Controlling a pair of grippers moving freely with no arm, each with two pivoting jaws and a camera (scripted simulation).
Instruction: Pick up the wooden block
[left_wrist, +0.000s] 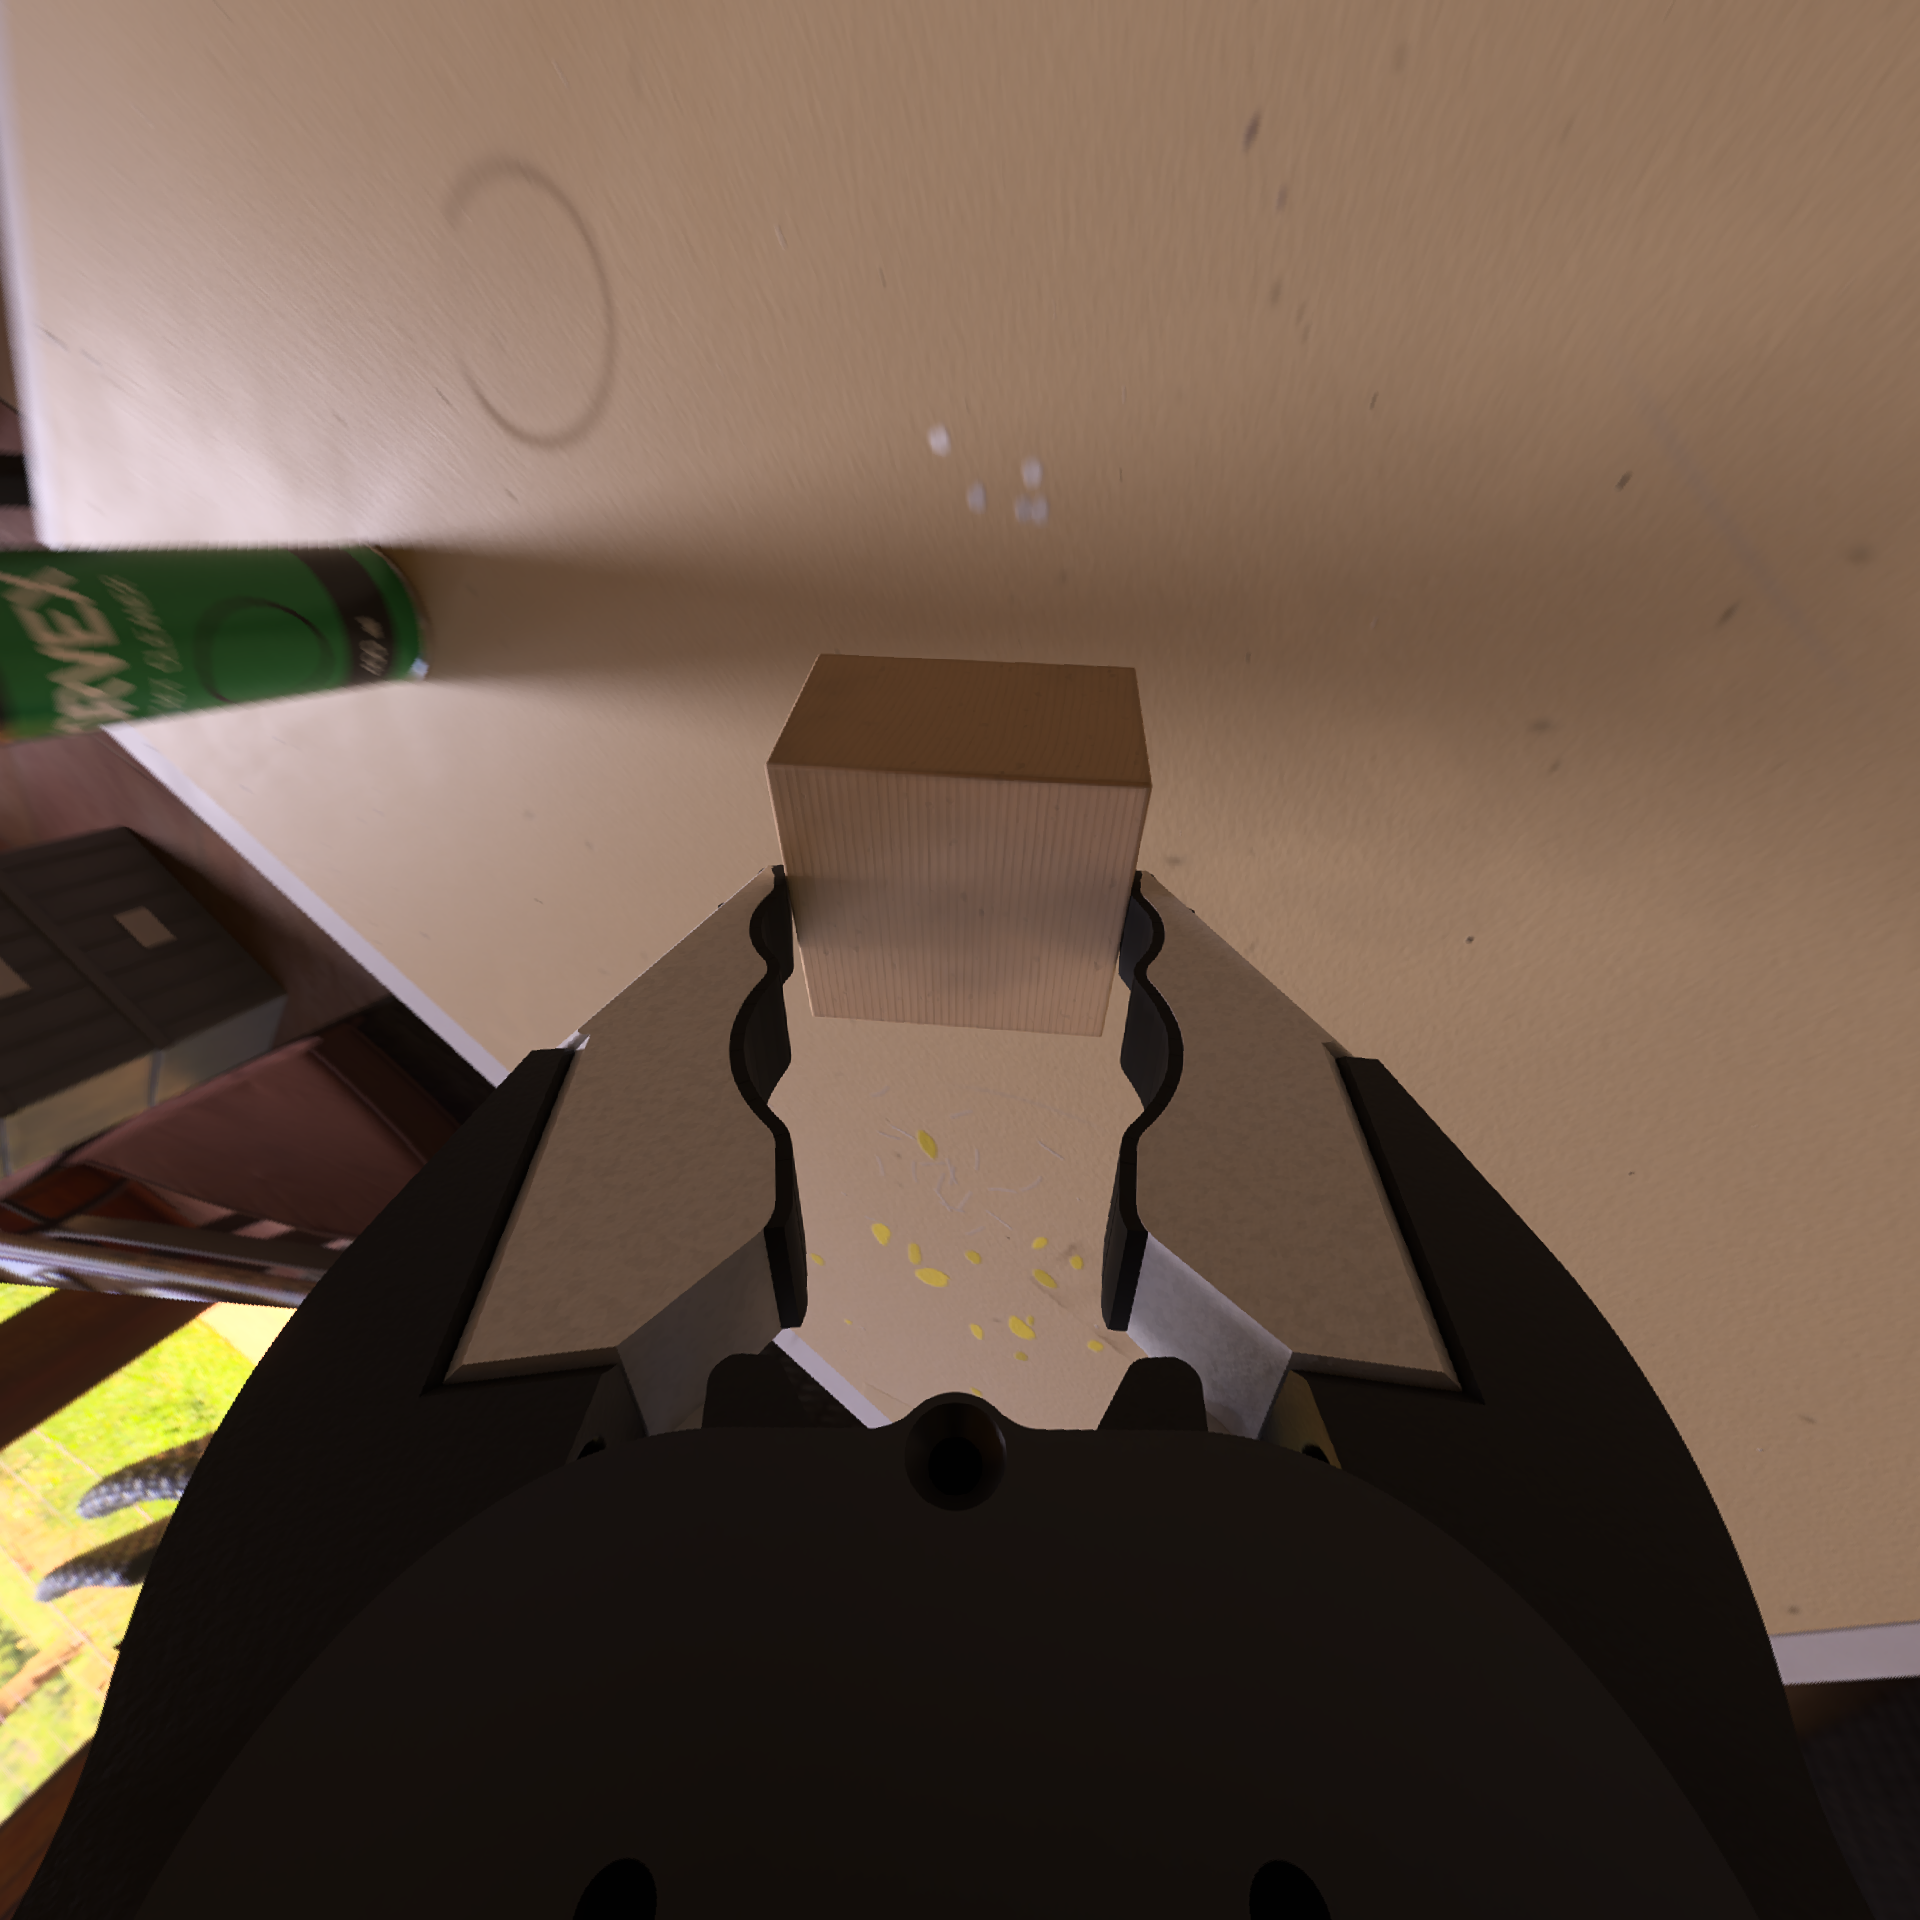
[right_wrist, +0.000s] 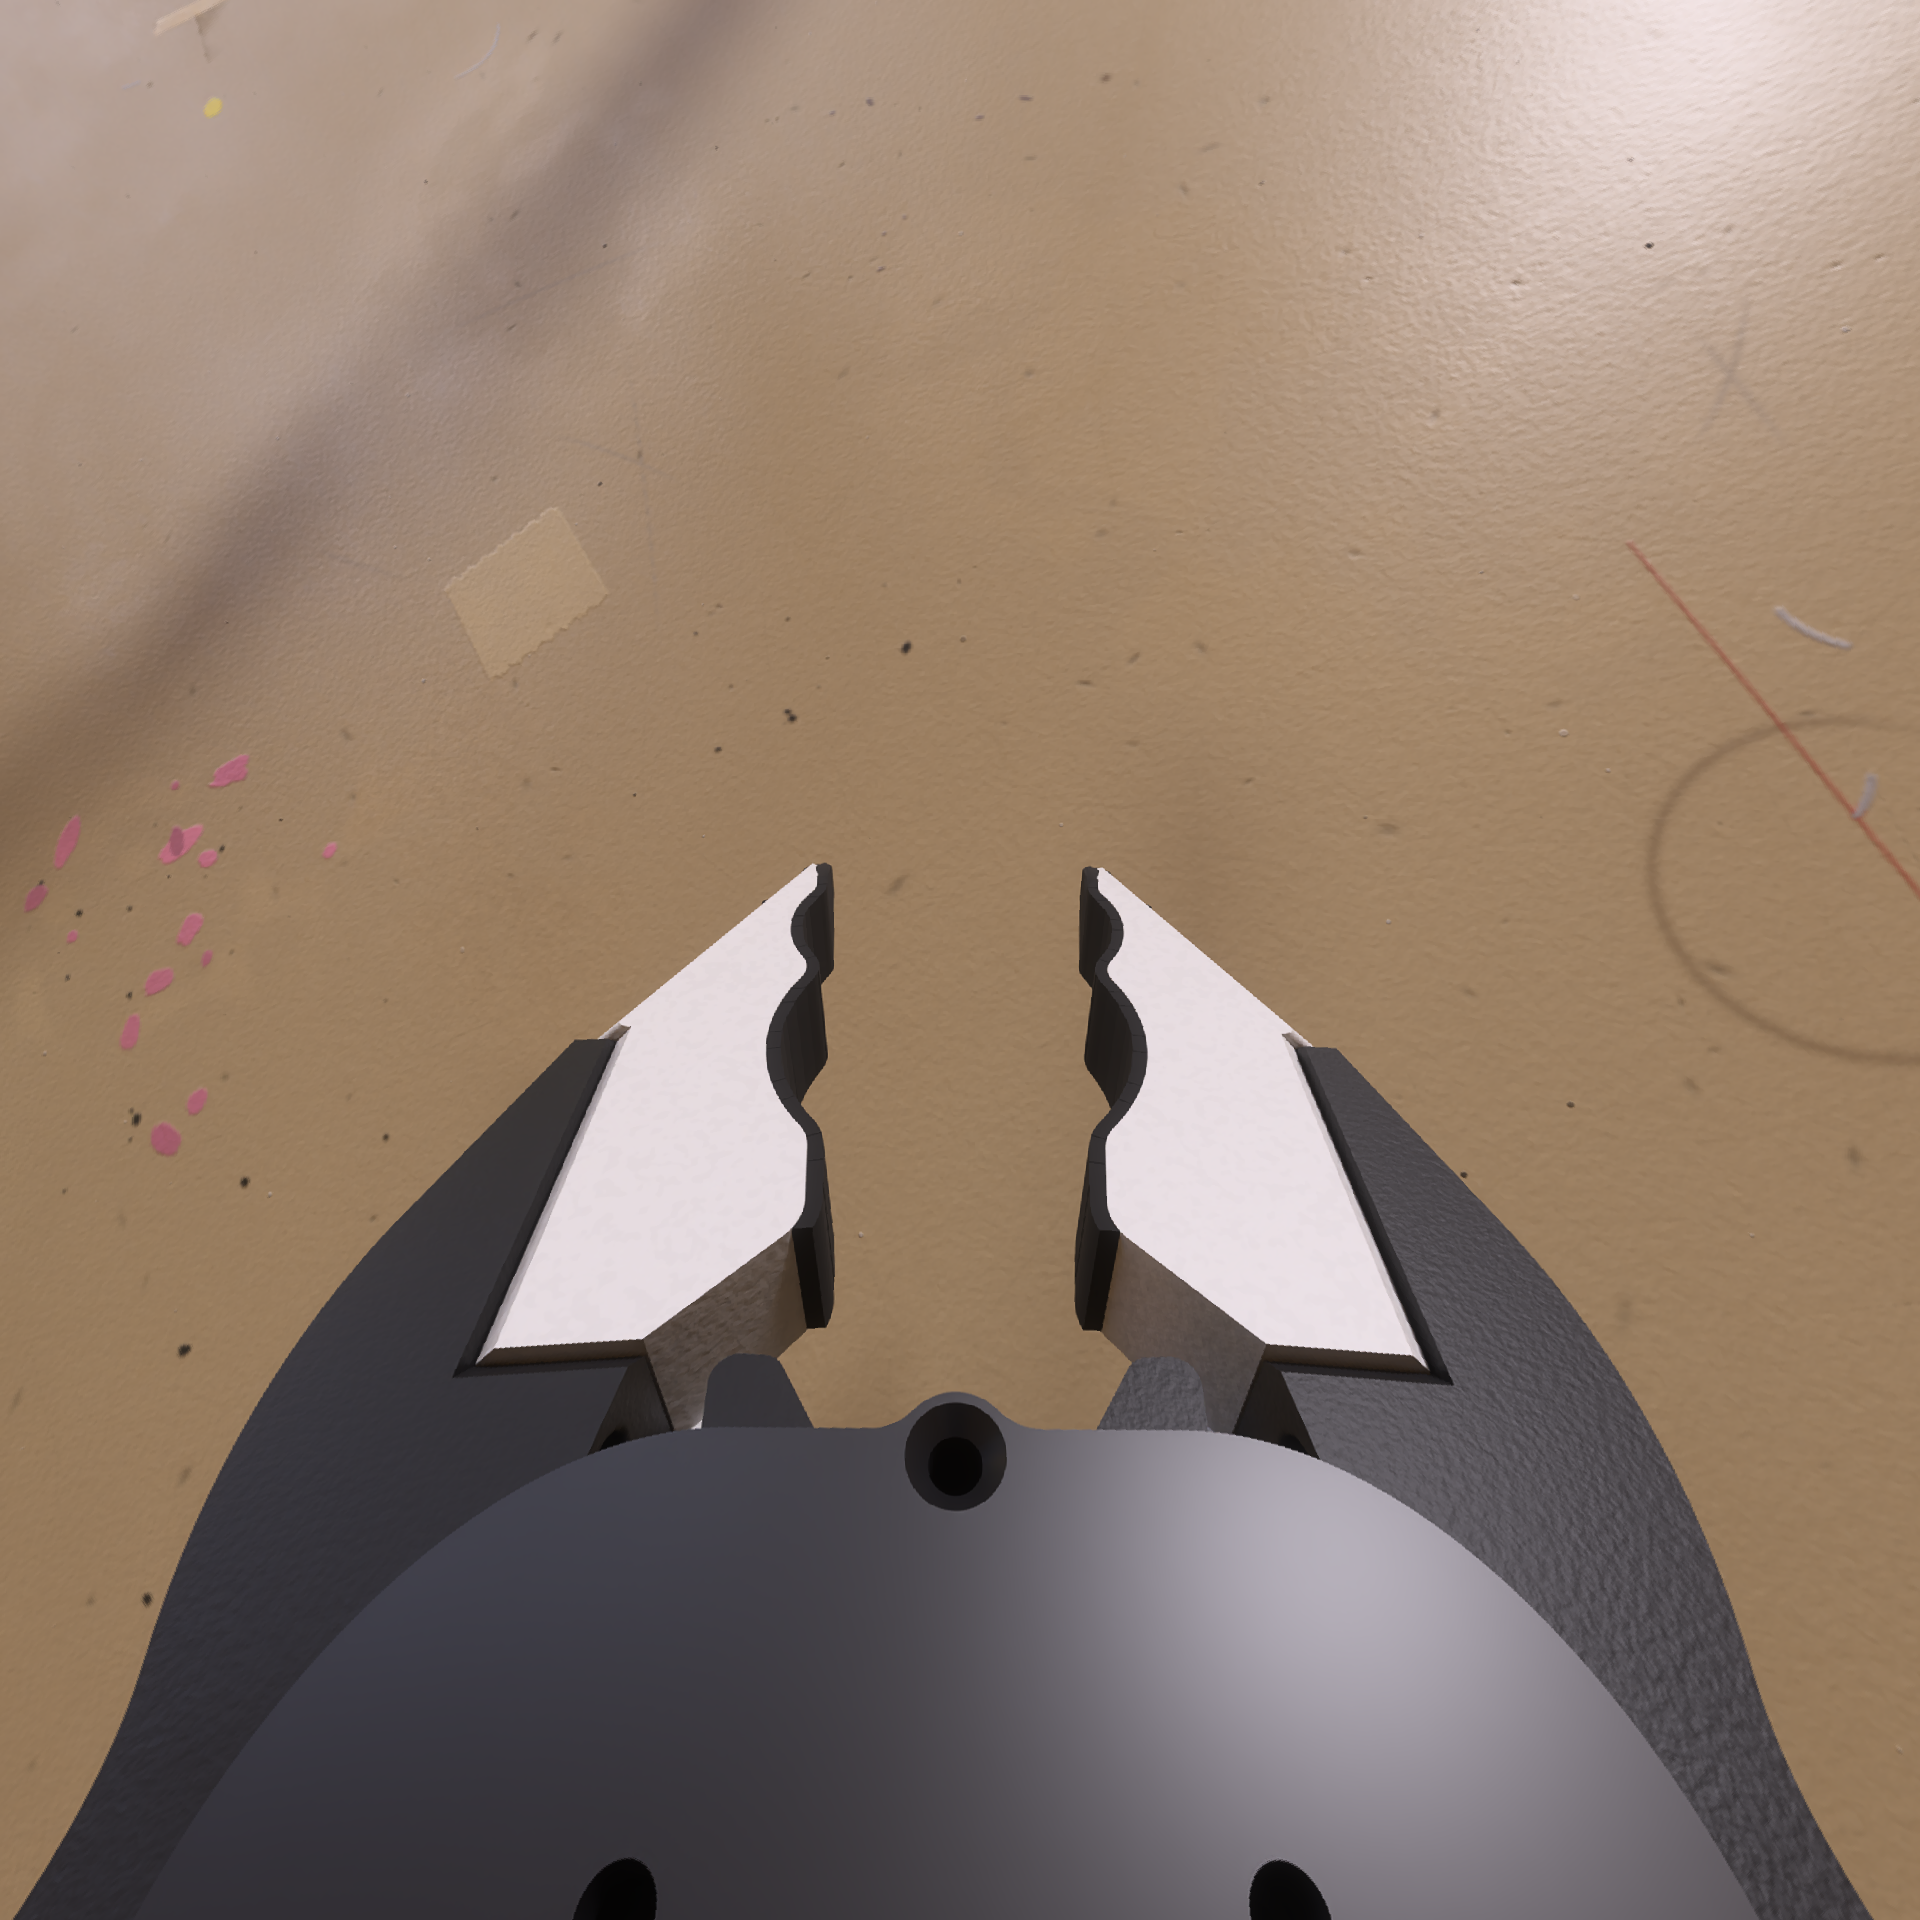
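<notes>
1. Your left gripper (left_wrist: 956, 894) clamps the wooden block (left_wrist: 958, 862) between its two fingertips; the dark pads press the block's two side faces near its lower half, and the block's top face tilts away from the camera.
2. The wooden block hangs clear of the tan bench (left_wrist: 1351, 468), whose surface shows under its near edge, between the fingers.
3. A scatter of yellow paint flecks (left_wrist: 966, 1268) marks the bench directly under the left gripper's open throat, close to the bench's near edge, where a pale rim runs diagonally.
4. A green can (left_wrist: 208, 639) stands at the bench's left edge, well apart from the block; its side bears white lettering.
5. A faint ring stain (left_wrist: 535, 301) lies on the bench beyond the can, and small white specks (left_wrist: 997, 478) dot the surface beyond the block.
6. Past the left edge you see dark wooden furniture (left_wrist: 125, 956) and a sunlit patch of grass (left_wrist: 94, 1455).
7. Your right gripper (right_wrist: 956, 894) hovers over bare bench (right_wrist: 1143, 364) with its jaws spread and nothing between them.
8. Pink paint spots (right_wrist: 166, 935) lie to its left, a pale rectangular patch (right_wrist: 525, 590) sits ahead-left, and a thin red line (right_wrist: 1766, 717) crosses a ring mark (right_wrist: 1683, 935) at the right.
</notes>
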